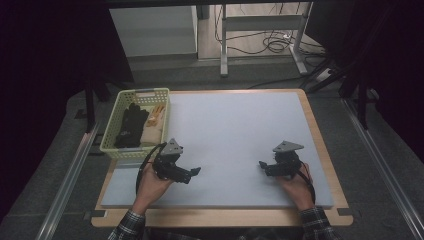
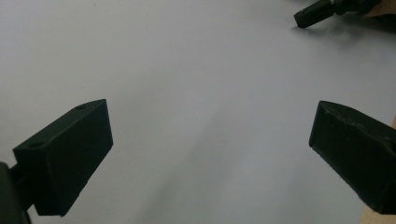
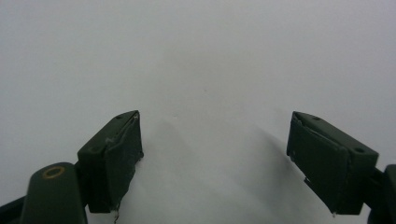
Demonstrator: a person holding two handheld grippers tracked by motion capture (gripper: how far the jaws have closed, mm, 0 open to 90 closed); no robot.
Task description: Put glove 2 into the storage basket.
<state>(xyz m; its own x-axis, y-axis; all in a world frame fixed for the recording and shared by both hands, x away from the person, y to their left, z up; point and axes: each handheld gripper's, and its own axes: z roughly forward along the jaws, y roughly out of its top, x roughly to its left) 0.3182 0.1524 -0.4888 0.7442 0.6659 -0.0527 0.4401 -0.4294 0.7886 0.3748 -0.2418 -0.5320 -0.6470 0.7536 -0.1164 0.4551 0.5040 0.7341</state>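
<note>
a wide pale grey mat (image 1: 235,135) covers a wooden table (image 1: 320,150), seen from above. at the mat's 10 o'clock edge sits a yellow-green slotted basket (image 1: 111,135), its long axis running from 6 to 12 o'clock. inside the basket lie black gloves (image 1: 131,125) on its left side, with folded beige cloth (image 1: 152,134) and an orange-patterned item (image 1: 159,112) on its right.

near the mat's 6 o'clock edge a person's two hands each hold a black gripper low over bare mat. the left gripper (image 1: 192,172) has its jaws wide apart on nothing, as does the right gripper (image 1: 263,167); the two point inward toward each other.

the basket lies at about 11 o'clock from the left gripper, just beside it, and well apart from the right one. judged from this, the left hand is the nearer to reach in, and would have to turn away from the centre to do so.
</note>
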